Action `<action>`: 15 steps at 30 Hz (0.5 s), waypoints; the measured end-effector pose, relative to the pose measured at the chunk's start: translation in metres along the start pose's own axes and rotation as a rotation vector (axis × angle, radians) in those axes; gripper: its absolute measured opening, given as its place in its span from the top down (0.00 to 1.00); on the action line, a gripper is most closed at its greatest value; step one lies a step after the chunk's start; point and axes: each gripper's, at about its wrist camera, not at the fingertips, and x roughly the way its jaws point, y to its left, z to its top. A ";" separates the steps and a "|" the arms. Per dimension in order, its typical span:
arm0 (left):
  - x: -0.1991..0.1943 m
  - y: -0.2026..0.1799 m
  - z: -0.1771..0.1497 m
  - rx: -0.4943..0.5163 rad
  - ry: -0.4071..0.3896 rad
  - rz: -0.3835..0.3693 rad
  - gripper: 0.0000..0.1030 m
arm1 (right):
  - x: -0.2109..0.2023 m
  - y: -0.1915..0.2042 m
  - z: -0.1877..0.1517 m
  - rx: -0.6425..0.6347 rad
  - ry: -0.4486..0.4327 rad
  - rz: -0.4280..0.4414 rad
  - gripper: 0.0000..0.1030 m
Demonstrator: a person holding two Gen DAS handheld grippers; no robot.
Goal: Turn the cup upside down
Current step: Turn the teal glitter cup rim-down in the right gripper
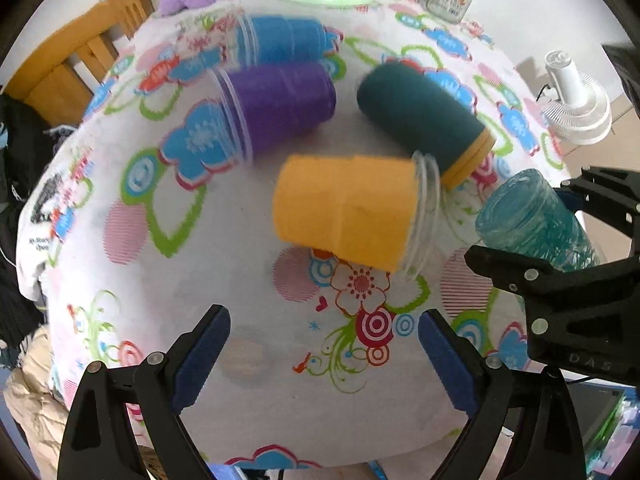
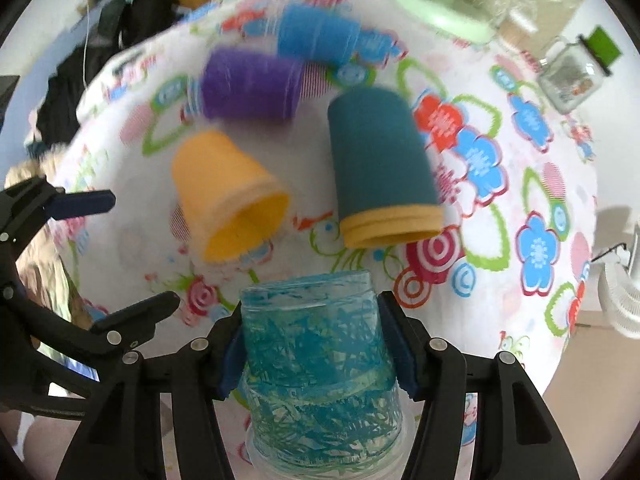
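Your right claw [image 2: 316, 344] grips the clear cup [image 2: 320, 368] with teal streaks, one blue pad [image 2: 400, 344] pressed on each side of it. The cup is tilted above the tabletop [image 1: 248, 264], near its right edge. Just beyond this cup lies the dark teal cup [image 2: 380, 160] with a yellow rim. Left of the streaked cup lies the yellow cup [image 2: 232, 196] on its side, its rim close to the dark teal cup's rim. Farther from the streaked cup, past the yellow one, the purple cup [image 2: 252, 84] and the blue cup [image 2: 316, 36] lie side by side. Your left claw [image 1: 324, 356] is spread wide with nothing in it, hovering left of the streaked cup over the floral cloth.
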 end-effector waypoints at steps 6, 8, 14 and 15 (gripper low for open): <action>-0.043 0.013 0.001 0.017 -0.074 -0.001 0.07 | -0.048 0.006 -0.003 0.076 -0.145 -0.032 0.39; -0.054 0.011 0.002 0.027 -0.094 -0.009 0.07 | -0.058 0.008 -0.003 0.108 -0.189 -0.035 0.39; -0.082 0.009 0.004 0.090 -0.149 0.017 0.07 | -0.090 0.015 -0.015 0.208 -0.314 -0.066 0.39; -0.087 0.008 0.004 0.101 -0.159 0.017 0.07 | -0.092 0.018 -0.016 0.219 -0.331 -0.075 0.39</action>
